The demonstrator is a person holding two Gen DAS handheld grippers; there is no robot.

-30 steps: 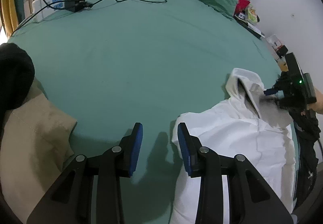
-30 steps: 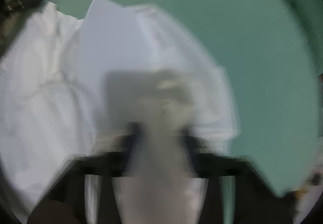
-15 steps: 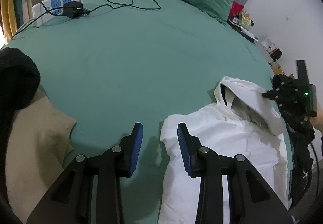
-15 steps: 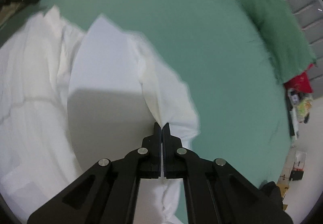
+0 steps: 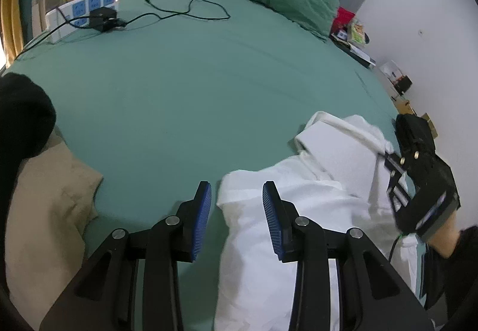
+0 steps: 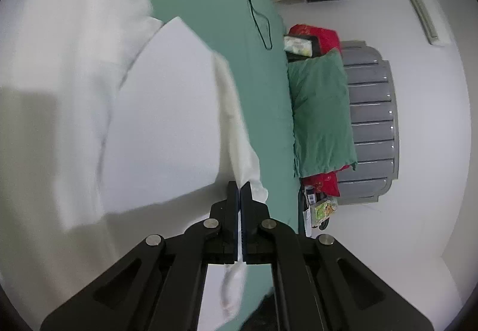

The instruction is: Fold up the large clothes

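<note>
Your right gripper [image 6: 240,190] is pinching the hood edge of the white hoodie [image 5: 301,211], which is lying on the green bed [image 5: 194,98]. Your left gripper [image 5: 236,202] is hovering half-open, empty, over the hoodie's near corner.

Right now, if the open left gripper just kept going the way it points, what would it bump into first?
Probably the white garment: its near corner lies between and just beyond the left gripper pads. Beyond that is only the green bedsheet. Depth is hard to judge.
</note>
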